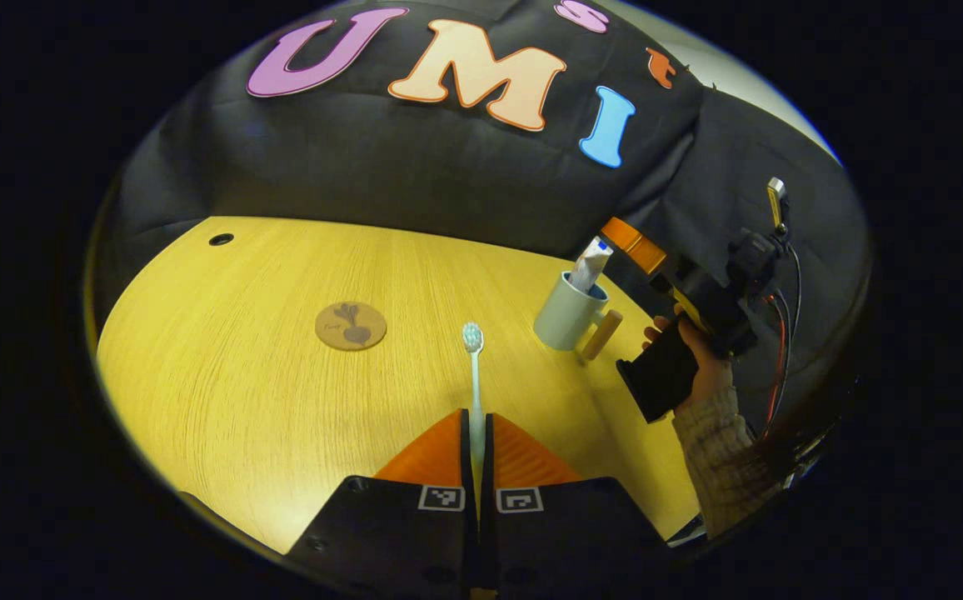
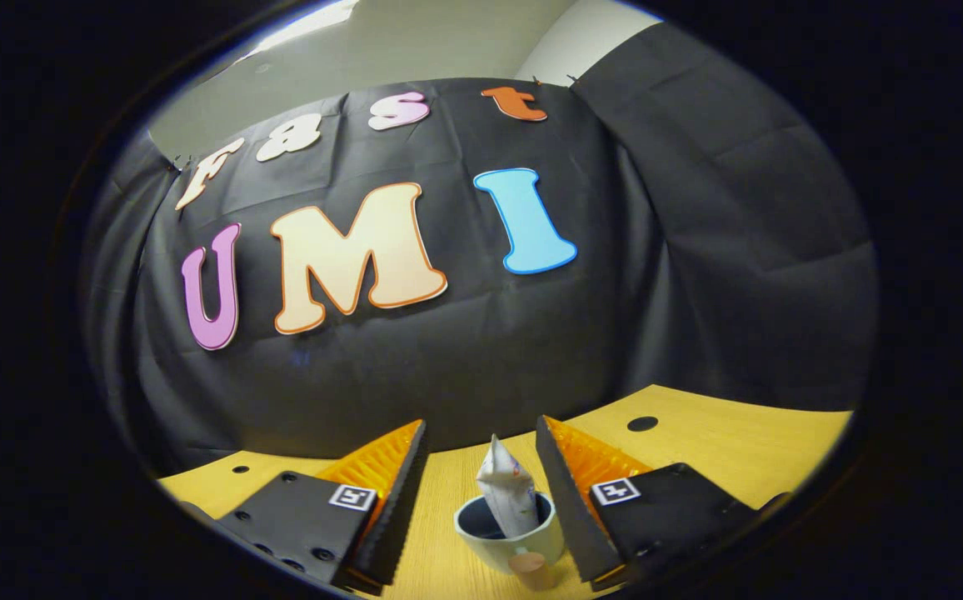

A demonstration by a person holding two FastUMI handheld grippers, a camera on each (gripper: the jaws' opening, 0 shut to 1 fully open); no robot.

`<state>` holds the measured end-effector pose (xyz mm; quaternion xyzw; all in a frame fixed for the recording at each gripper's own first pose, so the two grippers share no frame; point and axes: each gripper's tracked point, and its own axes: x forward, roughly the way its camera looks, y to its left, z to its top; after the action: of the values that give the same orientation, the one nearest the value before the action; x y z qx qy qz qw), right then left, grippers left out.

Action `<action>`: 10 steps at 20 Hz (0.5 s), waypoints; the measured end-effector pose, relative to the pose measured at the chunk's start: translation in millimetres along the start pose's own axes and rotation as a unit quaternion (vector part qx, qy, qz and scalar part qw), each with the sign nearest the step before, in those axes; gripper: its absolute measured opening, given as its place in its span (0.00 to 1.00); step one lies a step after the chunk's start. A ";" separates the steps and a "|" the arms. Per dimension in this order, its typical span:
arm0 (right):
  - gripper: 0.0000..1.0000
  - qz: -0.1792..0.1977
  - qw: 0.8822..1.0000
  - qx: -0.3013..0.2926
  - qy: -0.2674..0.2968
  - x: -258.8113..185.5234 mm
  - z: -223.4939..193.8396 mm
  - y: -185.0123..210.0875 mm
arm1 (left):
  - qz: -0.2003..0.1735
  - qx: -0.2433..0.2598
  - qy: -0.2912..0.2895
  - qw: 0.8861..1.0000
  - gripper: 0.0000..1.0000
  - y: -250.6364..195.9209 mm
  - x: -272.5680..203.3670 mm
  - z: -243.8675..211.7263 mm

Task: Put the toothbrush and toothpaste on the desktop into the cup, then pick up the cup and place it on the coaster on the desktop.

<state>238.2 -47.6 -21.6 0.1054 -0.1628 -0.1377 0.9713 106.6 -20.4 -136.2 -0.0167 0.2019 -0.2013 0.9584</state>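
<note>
White slim toothbrush (image 1: 474,375) is clamped in the left claw (image 1: 476,433); the right claw (image 2: 481,467) is spread wide over the toothpaste-filled pale cup (image 2: 511,542).

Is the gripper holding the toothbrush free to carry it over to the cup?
Probably yes. The left gripper is shut on the toothbrush, with bare desktop before the cup. The toothpaste in it and the right gripper hanging open above crowd the mouth.

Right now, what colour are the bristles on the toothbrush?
Pale teal green, on a white toothbrush held in the left gripper; it shows best in the left gripper view.
</note>
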 end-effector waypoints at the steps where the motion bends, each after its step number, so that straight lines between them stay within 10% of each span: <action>1: 0.91 -0.006 1.000 -0.004 0.001 -4.9 5.6 -6.1 | -0.006 0.000 -0.008 1.000 0.00 -3.5 1.1 6.7; 10: 0.98 -0.029 0.998 -0.036 0.041 -47.3 14.4 -44.8 | -0.059 0.034 -0.061 0.996 0.00 -44.8 34.0 57.5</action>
<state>179.8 -77.7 -33.1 0.0802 -0.1144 -0.1676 0.9759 140.7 -77.7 -91.2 -0.0078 0.1351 -0.2626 0.9554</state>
